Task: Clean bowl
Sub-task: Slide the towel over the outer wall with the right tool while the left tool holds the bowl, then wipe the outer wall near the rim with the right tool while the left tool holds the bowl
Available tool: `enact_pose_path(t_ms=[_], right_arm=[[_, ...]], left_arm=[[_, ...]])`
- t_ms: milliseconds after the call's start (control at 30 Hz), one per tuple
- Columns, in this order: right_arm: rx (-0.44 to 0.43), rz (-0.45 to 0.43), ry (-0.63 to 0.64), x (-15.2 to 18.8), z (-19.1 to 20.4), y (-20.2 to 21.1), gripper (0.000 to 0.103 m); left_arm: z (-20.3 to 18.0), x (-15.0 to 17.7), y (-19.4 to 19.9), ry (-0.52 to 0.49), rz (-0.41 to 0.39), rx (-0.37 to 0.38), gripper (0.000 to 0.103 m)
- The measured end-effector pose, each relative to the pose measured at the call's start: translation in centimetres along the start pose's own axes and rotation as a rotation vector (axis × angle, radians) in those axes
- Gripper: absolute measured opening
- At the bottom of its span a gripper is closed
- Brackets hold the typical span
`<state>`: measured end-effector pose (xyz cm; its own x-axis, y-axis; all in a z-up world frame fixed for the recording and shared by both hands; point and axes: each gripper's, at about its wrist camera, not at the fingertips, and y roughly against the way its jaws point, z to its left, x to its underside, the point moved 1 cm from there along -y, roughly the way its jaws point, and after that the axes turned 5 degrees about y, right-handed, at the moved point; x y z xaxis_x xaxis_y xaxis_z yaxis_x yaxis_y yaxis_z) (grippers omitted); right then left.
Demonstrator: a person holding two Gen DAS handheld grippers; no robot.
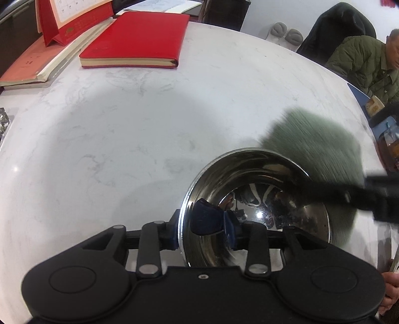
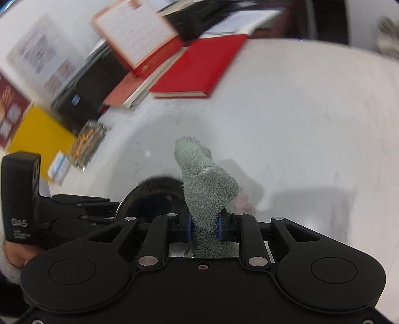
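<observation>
left gripper [image 1: 202,230] clamped across the rim of the steel bowl [image 1: 256,204], one pad inside the wall, one outside; bowl resting on the table directly ahead of it, open side up. right gripper [image 2: 203,229] pinched on a green-grey cloth [image 2: 204,179], long axis running forward from the jaws, tip above the surface. bowl low and to the left of the right gripper, just beside the cloth, not yet touched, by the look of it. likely next: cloth swung left and down into the bowl. white marble table [image 1: 129,129], red notebook [image 1: 137,37] and desk calendar [image 1: 69,17] far ahead, seated person [image 1: 364,67] off to the right.
</observation>
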<state>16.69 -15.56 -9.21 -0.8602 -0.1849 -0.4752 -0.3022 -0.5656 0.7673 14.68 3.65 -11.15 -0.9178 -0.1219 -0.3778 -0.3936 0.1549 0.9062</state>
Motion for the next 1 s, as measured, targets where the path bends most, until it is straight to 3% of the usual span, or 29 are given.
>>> enact_pose_path(t_ms=[200, 467, 800, 1000], right_arm=[[-0.044, -0.016, -0.173, 3.4, -0.9, 0.5, 0.019], [-0.027, -0.022, -0.178, 3.1, -0.6, 0.4, 0.018], [0.024, 0.001, -0.013, 1.5, 0.7, 0.4, 0.017], [0.067, 0.034, 0.143, 0.0, 2.3, 0.0, 0.017]], left_arm=[[-0.3, 0.3, 0.1, -0.009, -0.014, -0.019, 0.036], [-0.5, 1.0, 0.3, -0.019, -0.012, -0.040, 0.036], [-0.1, 0.3, 0.7, -0.081, -0.027, -0.064, 0.035], [-0.2, 0.2, 0.1, -0.132, -0.002, -0.009, 0.033]])
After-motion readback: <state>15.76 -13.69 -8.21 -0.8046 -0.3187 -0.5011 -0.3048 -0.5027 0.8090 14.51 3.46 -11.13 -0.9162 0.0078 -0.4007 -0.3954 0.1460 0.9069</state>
